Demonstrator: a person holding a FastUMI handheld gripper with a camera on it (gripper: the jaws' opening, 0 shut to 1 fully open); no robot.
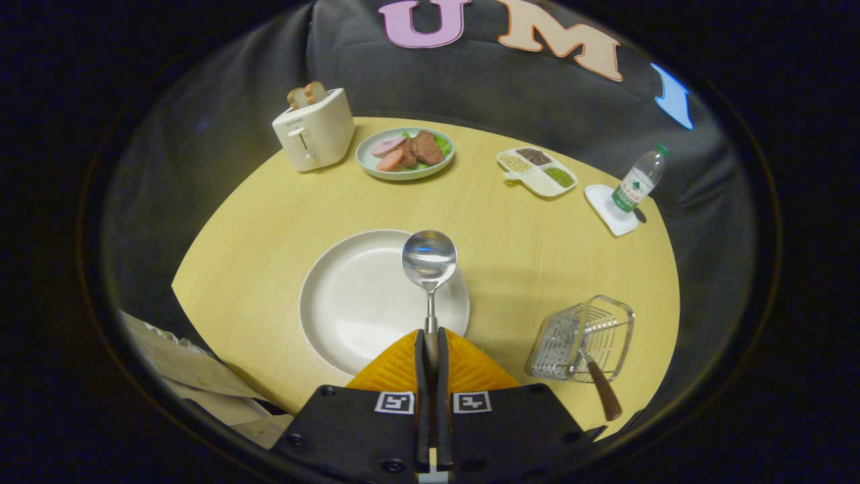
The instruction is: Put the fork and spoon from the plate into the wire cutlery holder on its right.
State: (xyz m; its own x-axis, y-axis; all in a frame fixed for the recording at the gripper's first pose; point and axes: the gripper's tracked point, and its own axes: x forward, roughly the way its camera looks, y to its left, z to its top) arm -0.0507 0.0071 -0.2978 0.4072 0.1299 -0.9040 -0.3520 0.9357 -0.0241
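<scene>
Gripper (430, 349): clamped on spoon (429, 261) handle.
Risk: thin handle pivots, bowl misses wire cutlery holder (583, 339).

The spoon (429, 261) handle is hidden between the closed fingers of the tool (431, 343). The tool covers the plate (349, 302) rim at 5 o'clock. In the holder (583, 338), the fork (600, 386) head is blurred behind the wires. The bottle (637, 183) label is too small to read.
</scene>
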